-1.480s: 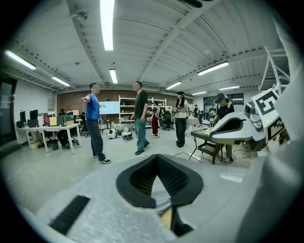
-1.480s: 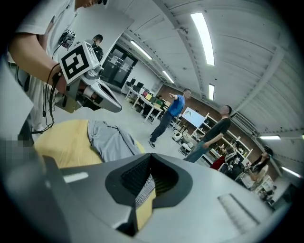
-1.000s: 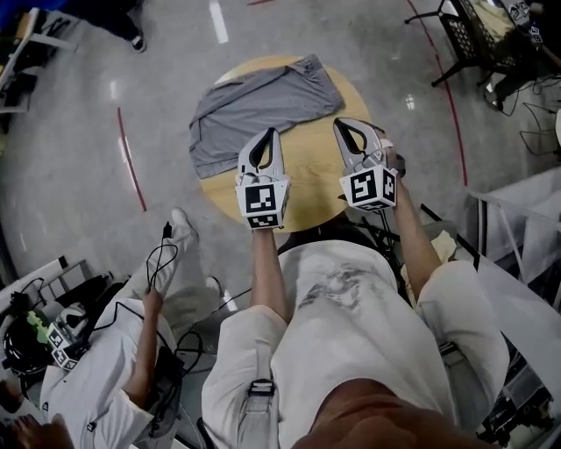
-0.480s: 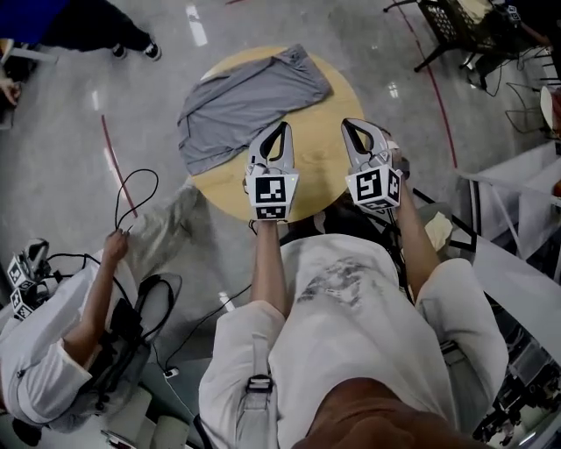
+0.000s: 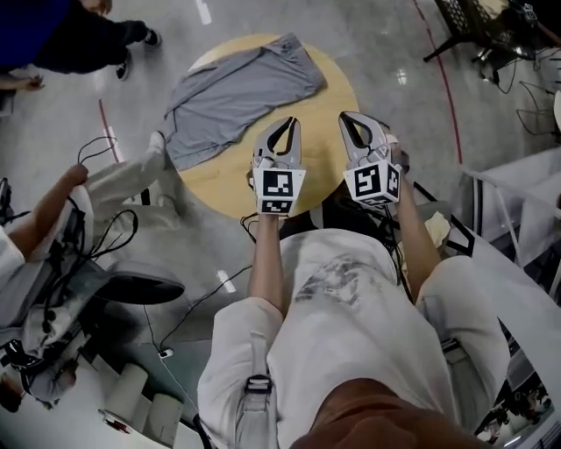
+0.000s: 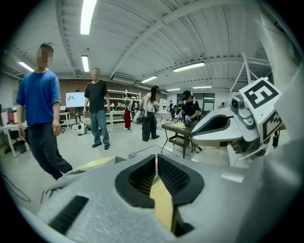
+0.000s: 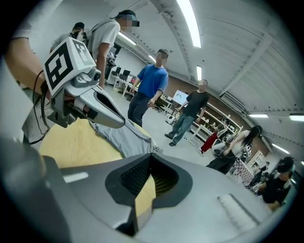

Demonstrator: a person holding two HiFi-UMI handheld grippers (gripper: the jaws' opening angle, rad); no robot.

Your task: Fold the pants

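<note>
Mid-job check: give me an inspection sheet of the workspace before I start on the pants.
Surface: round wooden table, near part bare.
Job's things: grey pants lie unfolded across the table's far left, one end hanging over the edge.
Clutter: nothing seen on the table.
Grippers: left hand-held gripper and right hand-held gripper hover over the near part of the table, both shut and empty.
Cables: black cable on the floor; a person at the left holds another.
Surroundings: bystanders on the open floor, black chair at far right.

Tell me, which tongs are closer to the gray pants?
The left tongs. Their tips are right next to the edge of the pants on the round table. The right tongs are farther away, over bare wood.
</note>
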